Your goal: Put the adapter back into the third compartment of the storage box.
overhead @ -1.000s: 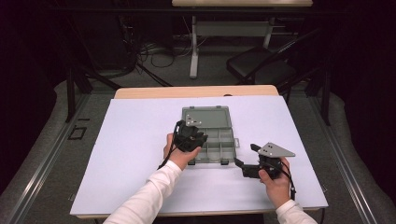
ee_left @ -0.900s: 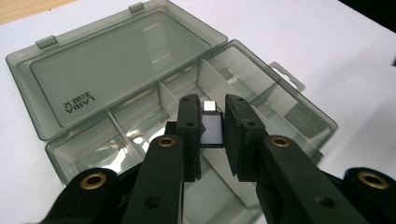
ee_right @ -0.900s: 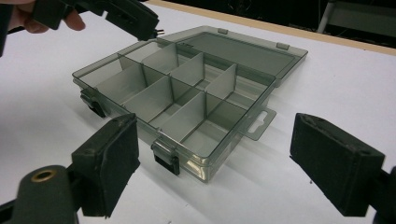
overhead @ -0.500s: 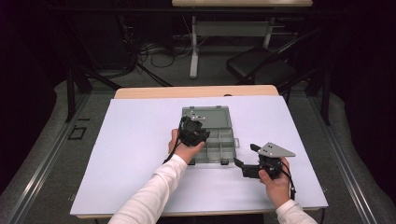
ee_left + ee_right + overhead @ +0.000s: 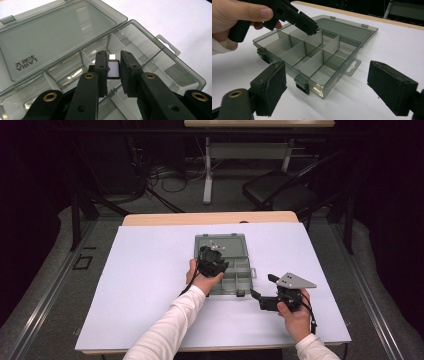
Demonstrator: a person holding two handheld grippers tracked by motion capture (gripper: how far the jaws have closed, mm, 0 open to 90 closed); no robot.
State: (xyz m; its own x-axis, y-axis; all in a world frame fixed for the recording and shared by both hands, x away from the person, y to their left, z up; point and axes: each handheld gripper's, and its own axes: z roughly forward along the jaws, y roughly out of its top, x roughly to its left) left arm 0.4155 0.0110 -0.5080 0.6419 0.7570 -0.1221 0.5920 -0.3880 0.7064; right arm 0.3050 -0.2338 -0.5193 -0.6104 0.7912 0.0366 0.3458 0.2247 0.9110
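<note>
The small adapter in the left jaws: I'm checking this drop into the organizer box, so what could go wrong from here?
1. The left gripper pinches the adapter by its sides only; it could slip or tilt before release.
2. It hangs close above the thin dividers of the box; it may land on one or in the wrong compartment.
3. The right gripper is open beside the box and not holding it, so a nudge could shift it.
</note>
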